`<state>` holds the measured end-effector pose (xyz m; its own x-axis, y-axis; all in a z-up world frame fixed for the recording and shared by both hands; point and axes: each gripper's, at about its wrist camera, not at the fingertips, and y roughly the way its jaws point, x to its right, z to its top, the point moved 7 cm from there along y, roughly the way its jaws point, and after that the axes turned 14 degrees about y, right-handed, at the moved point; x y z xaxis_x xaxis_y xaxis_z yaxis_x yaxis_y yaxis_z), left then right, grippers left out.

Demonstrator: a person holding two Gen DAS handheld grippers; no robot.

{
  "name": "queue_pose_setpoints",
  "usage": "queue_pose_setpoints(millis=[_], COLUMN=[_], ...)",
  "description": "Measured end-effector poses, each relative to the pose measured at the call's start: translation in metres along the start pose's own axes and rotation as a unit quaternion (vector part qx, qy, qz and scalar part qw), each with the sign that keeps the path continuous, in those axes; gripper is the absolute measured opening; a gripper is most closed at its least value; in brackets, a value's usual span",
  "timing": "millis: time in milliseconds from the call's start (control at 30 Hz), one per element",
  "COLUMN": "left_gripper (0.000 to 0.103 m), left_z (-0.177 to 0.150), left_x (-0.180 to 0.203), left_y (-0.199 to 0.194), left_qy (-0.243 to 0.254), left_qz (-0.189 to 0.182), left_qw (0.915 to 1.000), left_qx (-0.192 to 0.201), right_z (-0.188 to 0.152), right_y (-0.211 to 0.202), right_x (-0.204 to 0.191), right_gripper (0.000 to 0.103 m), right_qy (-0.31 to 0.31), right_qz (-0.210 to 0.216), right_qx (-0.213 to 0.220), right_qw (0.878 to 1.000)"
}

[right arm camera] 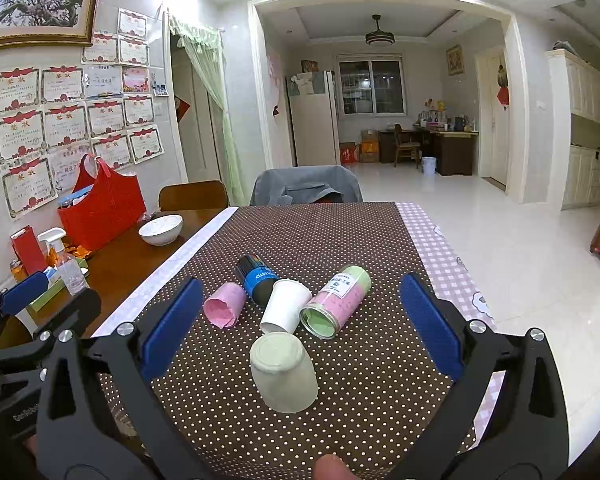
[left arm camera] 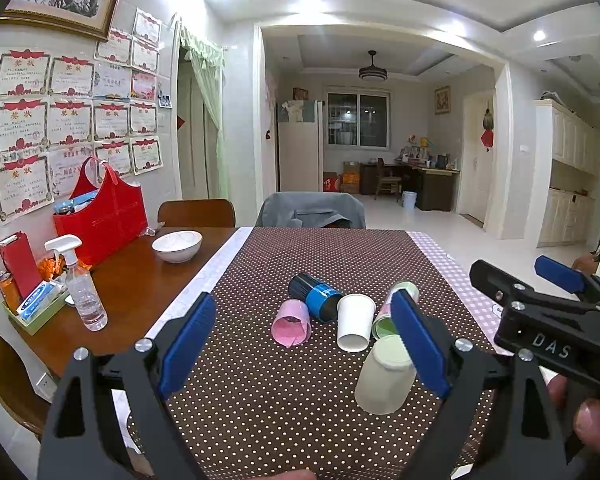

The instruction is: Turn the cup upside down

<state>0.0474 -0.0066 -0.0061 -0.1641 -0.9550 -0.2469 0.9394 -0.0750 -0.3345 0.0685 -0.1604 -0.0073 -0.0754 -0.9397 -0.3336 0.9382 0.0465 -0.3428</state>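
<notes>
Both tongs gape wide and hold nothing: the right tongs (right arm camera: 300,332) frame the pale green cup (right arm camera: 283,372), the left tongs (left arm camera: 304,344) sit beside it. On the dotted tabletop (right arm camera: 380,380), this cup already stands mouth-down at lower centre. Likely next is the white paper cup (right arm camera: 285,306) lying just behind; grip mid-wall, lightly, to avoid crushing.

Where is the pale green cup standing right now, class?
The pale green cup stands upside down on the dotted tablecloth, nearest the camera in both wrist views, just in front of the white paper cup lying on its side.
</notes>
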Motion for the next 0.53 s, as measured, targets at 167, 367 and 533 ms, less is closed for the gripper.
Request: queue_pose_setpoints(millis=[167,367,533], left_gripper=[0.089,0.089,0.089], left_z=[-0.0002,-0.0013,-0.0007], left_x=[-0.0021,-0.0041,-0.005], left_y=[-0.0014,0.0034,0.0028], left_qy=[-0.009,-0.009,-0.002], left_qz=[-0.003,0.006,0.015], left_qw=[0.9999,0.9999,0.9999], left_qx=[0.007,-0.002,-0.002], right_z=[-0.0003,-0.001,-0.0009], right_y=[0.0007,0.0011,0.0015], right_x=[0.0005,0.0014,0.0017], right_gripper=[0.097,0.097,0.097], right_qy=[0.0,0.001,0.002], right_qz=[-0.001,-0.001,-0.001], right_qx=[-0.001,-0.002,-0.002], right_qw=[1.0,1.0,1.0])
